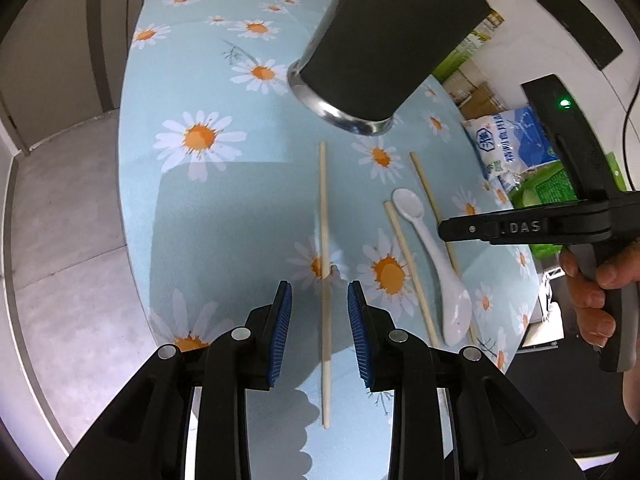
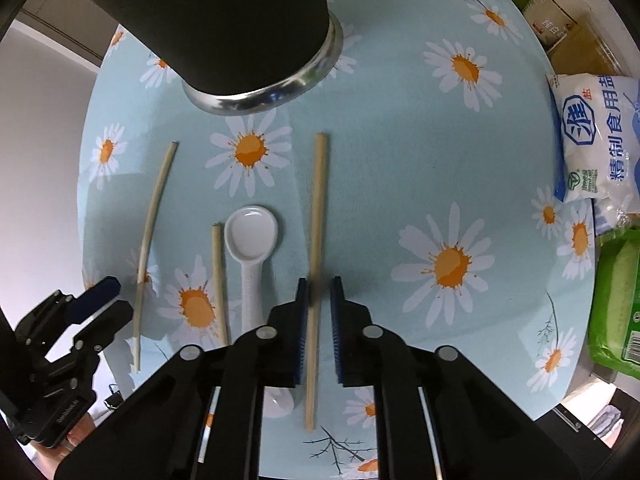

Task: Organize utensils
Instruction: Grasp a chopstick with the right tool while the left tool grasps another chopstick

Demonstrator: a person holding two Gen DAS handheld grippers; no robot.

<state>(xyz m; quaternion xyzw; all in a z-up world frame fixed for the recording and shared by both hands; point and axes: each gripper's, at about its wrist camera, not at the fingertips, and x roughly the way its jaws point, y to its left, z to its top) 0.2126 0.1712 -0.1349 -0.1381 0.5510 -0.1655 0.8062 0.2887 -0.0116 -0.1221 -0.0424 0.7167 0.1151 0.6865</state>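
Three wooden chopsticks and a white ceramic spoon lie on a round table with a daisy cloth, in front of a black cup with a steel base. My left gripper is open and straddles the left chopstick. My right gripper is open, its pads close on either side of the right chopstick, not pressing it. The middle chopstick lies beside the spoon. In the left wrist view the spoon, the cup and the right gripper's body show.
A blue-and-white salt bag and a green packet sit at the table's right edge. Boxes and bottles stand behind the table. The table edge drops to a grey floor on the left.
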